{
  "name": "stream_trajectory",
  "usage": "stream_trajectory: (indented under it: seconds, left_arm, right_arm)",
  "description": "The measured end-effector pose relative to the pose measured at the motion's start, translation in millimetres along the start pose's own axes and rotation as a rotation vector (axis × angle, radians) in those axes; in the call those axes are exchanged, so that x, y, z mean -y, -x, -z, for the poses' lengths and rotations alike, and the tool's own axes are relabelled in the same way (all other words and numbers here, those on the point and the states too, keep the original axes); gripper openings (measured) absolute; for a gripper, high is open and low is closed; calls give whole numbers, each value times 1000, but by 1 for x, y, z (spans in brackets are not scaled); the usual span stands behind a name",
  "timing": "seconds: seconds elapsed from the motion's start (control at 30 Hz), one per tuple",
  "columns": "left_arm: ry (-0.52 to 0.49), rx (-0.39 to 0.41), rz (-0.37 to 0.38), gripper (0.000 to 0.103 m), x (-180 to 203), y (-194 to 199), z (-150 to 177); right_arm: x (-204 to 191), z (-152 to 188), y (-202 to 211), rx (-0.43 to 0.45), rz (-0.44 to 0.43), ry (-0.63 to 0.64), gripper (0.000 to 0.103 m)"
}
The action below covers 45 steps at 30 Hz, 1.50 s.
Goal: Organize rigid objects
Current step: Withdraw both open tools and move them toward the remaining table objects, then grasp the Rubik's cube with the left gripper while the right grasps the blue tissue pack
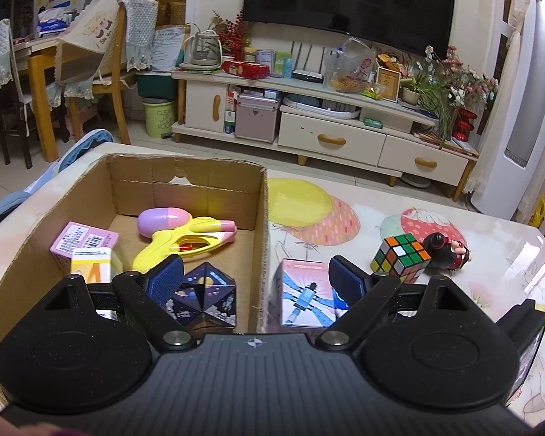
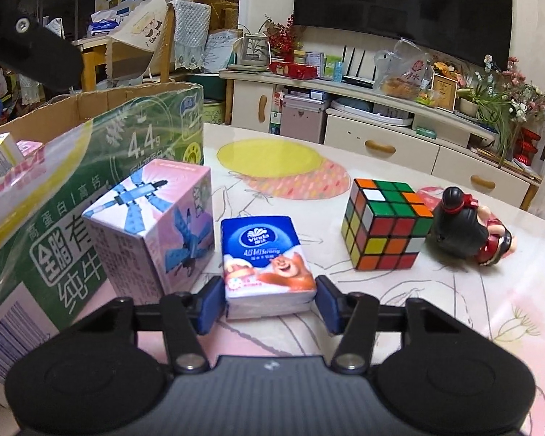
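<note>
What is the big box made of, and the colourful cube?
The big box looks like brown corrugated cardboard: matte, with fold creases and a torn, ragged top edge. The colourful cube seems to be hard, glossy plastic: black body showing between bright, smooth squares that catch the light.

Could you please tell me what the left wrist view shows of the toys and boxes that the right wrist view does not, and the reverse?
Only the left wrist view looks into the cardboard box: a yellow water gun and a dark space-print folding cube lie inside.

Only the right wrist view shows the whole blue tissue pack between the right gripper pads, and the box's green printed outer wall.

Both show the Rubik's cube, the lying doll figure, the pink block-toy box and the table.
</note>
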State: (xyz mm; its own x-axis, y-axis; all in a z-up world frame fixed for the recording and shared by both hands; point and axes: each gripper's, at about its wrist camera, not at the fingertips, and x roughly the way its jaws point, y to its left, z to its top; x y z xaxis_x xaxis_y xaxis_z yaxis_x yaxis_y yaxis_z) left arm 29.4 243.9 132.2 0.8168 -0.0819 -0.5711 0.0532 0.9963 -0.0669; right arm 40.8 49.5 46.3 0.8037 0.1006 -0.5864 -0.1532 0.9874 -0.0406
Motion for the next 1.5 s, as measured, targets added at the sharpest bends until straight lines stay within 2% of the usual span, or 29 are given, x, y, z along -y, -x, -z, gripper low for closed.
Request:
stream_trajectory:
  seconds: [0.23, 0.47, 0.77, 0.97, 1.03, 1.13, 1.23, 1.3, 1.5]
  left_arm:
    - [-57, 9, 43, 103, 16, 0, 3]
    - [-106, 3, 104, 103, 40, -7, 12]
    - [-127, -23, 133, 103, 81, -39, 31]
    - [-146, -37, 134, 103, 109, -68, 41]
    - [-146, -26, 122, 103, 119, -77, 44]
    - [-137, -4, 111, 103, 129, -89, 45]
    - [-120, 10, 81, 103, 138, -102, 44]
    - [-103, 10, 68, 103, 141, -112, 44]
    - [-66, 13, 50, 103, 148, -131, 39]
  right_arm:
    - [20, 12, 20, 8, 34, -17, 53]
    - [68, 38, 48, -6, 141, -65, 53]
    - [134, 54, 61, -5, 287, -179, 53]
    - [158, 55, 61, -6, 308, -233, 54]
    - [160, 53, 58, -8, 296, -239, 55]
    - [162, 53, 56, -8, 278, -247, 67]
    - [163, 51, 53, -11, 266, -249, 70]
    - [164, 51, 51, -14, 264, -248, 79]
    - [167, 50, 47, -14, 270, -226, 83]
